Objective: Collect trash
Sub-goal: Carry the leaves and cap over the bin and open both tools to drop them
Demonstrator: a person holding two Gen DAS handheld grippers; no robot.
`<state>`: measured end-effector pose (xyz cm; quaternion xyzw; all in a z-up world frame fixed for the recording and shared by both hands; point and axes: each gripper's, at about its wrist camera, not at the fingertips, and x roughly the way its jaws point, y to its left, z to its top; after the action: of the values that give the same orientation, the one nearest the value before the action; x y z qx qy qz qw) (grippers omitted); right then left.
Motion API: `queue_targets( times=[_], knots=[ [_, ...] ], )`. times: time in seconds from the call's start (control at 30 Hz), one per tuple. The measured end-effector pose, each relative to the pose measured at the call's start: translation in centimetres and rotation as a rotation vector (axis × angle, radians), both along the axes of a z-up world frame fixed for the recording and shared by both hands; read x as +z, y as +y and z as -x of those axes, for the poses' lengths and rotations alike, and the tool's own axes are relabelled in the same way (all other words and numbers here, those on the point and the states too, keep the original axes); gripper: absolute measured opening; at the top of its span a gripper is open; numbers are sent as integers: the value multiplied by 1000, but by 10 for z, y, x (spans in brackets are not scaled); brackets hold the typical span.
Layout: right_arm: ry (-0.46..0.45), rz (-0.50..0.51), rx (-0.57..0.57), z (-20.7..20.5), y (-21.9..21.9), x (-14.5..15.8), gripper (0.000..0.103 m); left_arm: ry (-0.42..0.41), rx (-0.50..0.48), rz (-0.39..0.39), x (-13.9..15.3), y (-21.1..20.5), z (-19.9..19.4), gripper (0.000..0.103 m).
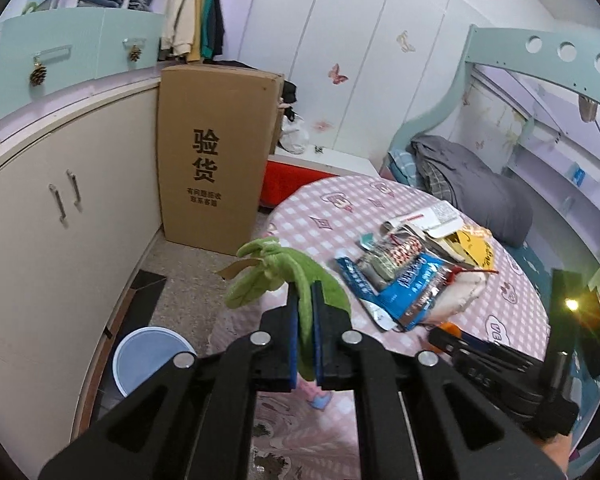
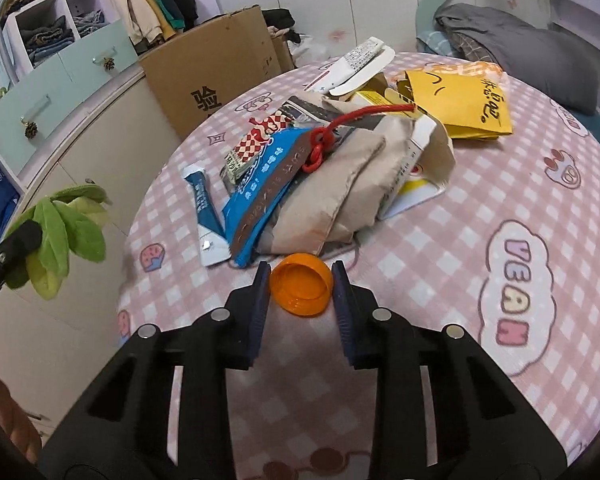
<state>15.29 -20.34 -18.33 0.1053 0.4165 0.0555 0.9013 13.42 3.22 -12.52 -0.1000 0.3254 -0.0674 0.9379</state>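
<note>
- Trash pile: wrappers, bags heaped mid-worktop.
- Left gripper: fingers pinching green leafy piece, beyond worktop edge, above blue bin.
- Right gripper: fingers spread around orange cap, just before pile.

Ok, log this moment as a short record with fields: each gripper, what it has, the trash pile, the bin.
left gripper: shut on green leafy plush piece, held off the table edge
right gripper: jaws open, either side of the orange cap; contact unclear
orange cap: lying on the pink checked tablecloth
trash pile: wrappers, beige paper bag, yellow bag, heaped mid-table
bucket: on the floor, below left of the table
</note>
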Motion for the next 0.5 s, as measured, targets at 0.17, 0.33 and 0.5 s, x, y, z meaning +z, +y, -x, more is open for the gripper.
queue_targets(
  times=[0.17,0.33,0.5],
  knots=[
    [-25,-9,44,15,18,16,31,-1,26,25,2,21,5,6],
    [-55,-25,172,14,65,30,31,22,81,30,-6,49,6,6],
    [-53,-39,311,-2,126,31,31,69,164,31,-19,89,1,6]
  ],
)
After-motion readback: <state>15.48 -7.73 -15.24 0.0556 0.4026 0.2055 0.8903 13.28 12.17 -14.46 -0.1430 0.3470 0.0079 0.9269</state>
